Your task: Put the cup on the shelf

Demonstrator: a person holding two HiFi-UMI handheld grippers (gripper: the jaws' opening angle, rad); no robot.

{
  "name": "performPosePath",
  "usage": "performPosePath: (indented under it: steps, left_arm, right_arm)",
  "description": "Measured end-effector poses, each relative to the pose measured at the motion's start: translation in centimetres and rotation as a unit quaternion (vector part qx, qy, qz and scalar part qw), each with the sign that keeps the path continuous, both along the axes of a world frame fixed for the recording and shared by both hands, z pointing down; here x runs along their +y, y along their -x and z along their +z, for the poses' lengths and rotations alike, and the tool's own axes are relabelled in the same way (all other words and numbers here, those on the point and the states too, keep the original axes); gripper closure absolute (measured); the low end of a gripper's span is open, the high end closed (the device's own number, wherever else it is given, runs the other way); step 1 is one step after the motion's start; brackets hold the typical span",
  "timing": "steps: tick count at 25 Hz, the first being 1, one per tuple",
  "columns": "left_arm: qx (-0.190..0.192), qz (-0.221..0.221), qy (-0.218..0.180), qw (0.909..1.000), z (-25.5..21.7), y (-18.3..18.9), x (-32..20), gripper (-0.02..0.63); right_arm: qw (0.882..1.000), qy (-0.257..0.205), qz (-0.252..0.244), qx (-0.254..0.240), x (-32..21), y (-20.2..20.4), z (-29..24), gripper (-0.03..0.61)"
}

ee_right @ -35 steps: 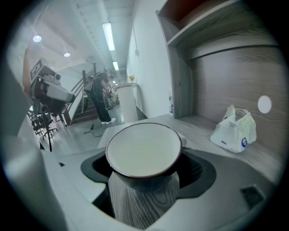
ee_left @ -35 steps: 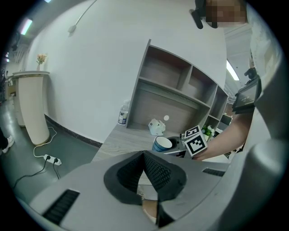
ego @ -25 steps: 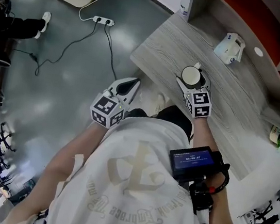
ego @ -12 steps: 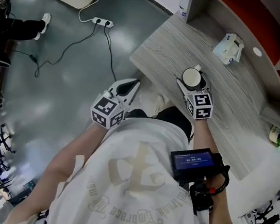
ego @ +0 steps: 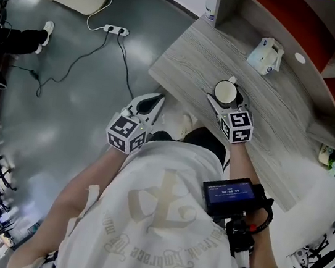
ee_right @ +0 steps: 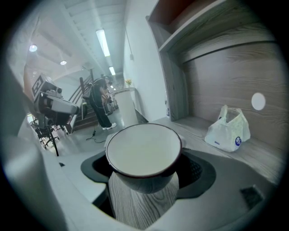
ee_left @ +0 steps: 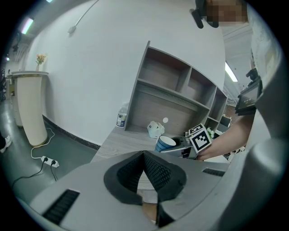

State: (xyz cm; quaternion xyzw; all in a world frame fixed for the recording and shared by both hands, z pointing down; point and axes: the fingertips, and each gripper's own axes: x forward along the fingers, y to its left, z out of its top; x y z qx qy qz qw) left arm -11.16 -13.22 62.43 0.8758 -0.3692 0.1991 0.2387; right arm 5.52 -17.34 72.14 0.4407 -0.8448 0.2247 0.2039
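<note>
A blue cup [ego: 226,90] with a white inside stands upright between the jaws of my right gripper [ego: 226,95], over the near part of the grey wooden table [ego: 280,128]. In the right gripper view the cup [ee_right: 143,155] fills the gap and both pads press its sides; I cannot tell whether its base touches the wood. The shelf unit [ee_left: 180,90] rises at the table's far side, its compartments open. My left gripper [ego: 150,104] hangs over the floor left of the table, its jaws closed together on nothing.
A white plastic bag [ego: 265,55] lies on the table near the shelf, with a small white disc [ego: 300,58] beyond it. A bottle [ego: 209,8] stands at the shelf's left end. On the floor lie a power strip [ego: 113,29] and cables; a person's legs [ego: 13,38] show far left.
The head view has shifted a little, so the table sits slightly further left. The right gripper still holds the cup at the same spot; the left gripper has not moved.
</note>
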Motion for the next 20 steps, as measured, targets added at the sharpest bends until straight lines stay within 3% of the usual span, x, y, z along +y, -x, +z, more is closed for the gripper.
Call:
performPosePath:
  steps: [20]
  left_arm:
    - [0.039,-0.007,-0.015,0.9991,-1.0,-0.7,-0.1,0.612]
  right_arm:
    - [0.999,-0.037,-0.01,-0.003,0.7,0.1,-7.7,0.172]
